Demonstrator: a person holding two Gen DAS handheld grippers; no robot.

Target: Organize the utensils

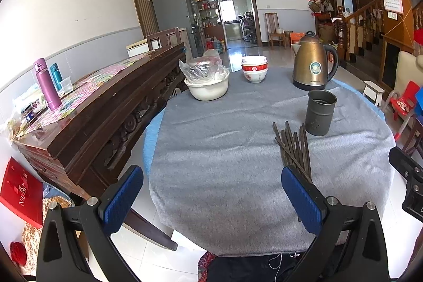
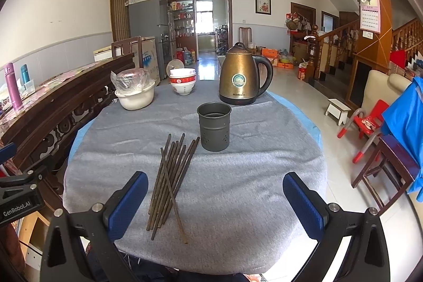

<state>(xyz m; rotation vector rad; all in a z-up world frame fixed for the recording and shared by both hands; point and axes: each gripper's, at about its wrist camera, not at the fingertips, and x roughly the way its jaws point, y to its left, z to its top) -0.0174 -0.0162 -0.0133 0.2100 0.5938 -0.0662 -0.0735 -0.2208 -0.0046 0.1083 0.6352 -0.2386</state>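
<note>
Bench (image 2: 238, 176), grey cloth cover: loose pile of dark chopsticks (image 2: 171, 176) lying flat, one crossed over the rest, just beside an upright empty metal holder (image 2: 213, 130), probably their destination. Behind: kettle (image 2: 242, 75), stacked bowls (image 2: 183, 82), white basin (image 2: 136, 97), set back so the front stays workable. Left tool (image 1: 211, 200): jaws wide apart, empty, above bench edge. Right tool (image 2: 215, 205): jaws wide apart, empty, chopstick ends near its left finger; nothing sorted yet

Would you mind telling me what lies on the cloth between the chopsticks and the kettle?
The dark metal holder stands upright there, empty, just past the far tips of the chopsticks and in front of the kettle; the right wrist view shows this best.
</note>
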